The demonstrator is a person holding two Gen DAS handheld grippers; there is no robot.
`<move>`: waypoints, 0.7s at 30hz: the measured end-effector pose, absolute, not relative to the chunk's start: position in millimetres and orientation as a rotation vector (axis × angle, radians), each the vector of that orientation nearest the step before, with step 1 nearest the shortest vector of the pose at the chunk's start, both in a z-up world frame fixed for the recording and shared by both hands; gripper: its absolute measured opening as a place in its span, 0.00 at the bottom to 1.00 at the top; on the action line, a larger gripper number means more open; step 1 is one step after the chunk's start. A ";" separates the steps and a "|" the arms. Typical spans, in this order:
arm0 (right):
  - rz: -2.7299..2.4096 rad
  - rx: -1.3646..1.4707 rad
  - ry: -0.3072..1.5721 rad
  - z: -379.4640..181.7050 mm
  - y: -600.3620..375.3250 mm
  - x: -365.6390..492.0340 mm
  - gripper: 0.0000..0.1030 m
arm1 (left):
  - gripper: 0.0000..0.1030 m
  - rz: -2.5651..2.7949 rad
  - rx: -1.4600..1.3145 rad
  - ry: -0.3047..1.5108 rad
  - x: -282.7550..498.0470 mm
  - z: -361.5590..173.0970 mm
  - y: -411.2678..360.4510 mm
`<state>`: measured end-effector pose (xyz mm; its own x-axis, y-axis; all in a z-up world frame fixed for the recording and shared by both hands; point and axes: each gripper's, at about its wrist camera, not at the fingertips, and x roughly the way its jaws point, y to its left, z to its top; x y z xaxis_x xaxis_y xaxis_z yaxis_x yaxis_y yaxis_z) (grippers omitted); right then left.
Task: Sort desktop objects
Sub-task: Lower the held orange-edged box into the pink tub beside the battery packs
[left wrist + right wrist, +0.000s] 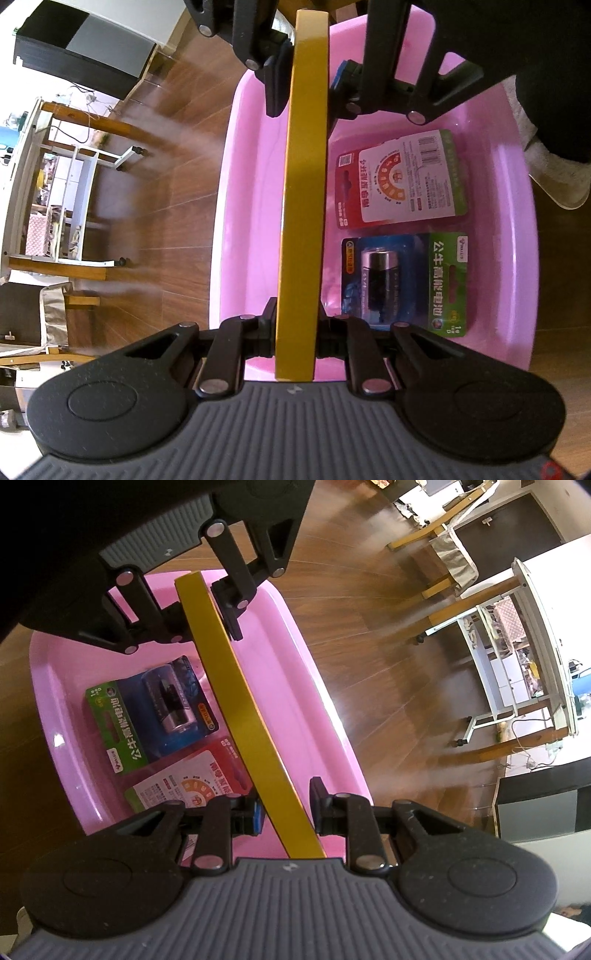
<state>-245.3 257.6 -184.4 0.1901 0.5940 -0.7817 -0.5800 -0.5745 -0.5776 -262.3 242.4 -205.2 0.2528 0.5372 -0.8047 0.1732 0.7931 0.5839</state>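
L gripper [295,332]: clamped on near end of yellow flat bar [304,206], pads touching both faces.
R gripper [286,812]: jaws spread round bar's other end; blue pad [258,816] close to it, contact unclear.
Bar: held edge-on above pink plastic basin [517,258], spanning between both grippers (each shows in the other's cam).
Basin contents: green battery blister pack [406,282] beside red-and-white card pack [400,181], both flat on bottom.
Surround: wood floor [177,177], white rolling rack [74,206] well apart.

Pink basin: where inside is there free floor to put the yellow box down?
The pink basin has bare floor between its long wall and the yellow box. The other side is crowded by the red card and the battery pack.
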 end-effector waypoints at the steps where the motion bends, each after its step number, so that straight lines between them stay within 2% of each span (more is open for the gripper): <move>1: 1.571 -1.521 -0.013 -185.3 258.8 -244.3 0.19 | 0.18 0.273 0.651 1.317 -262.1 -206.2 243.6; 21: 1.626 -1.545 0.012 -203.7 274.4 -233.3 0.21 | 0.18 0.256 0.607 1.357 -254.9 -227.4 255.1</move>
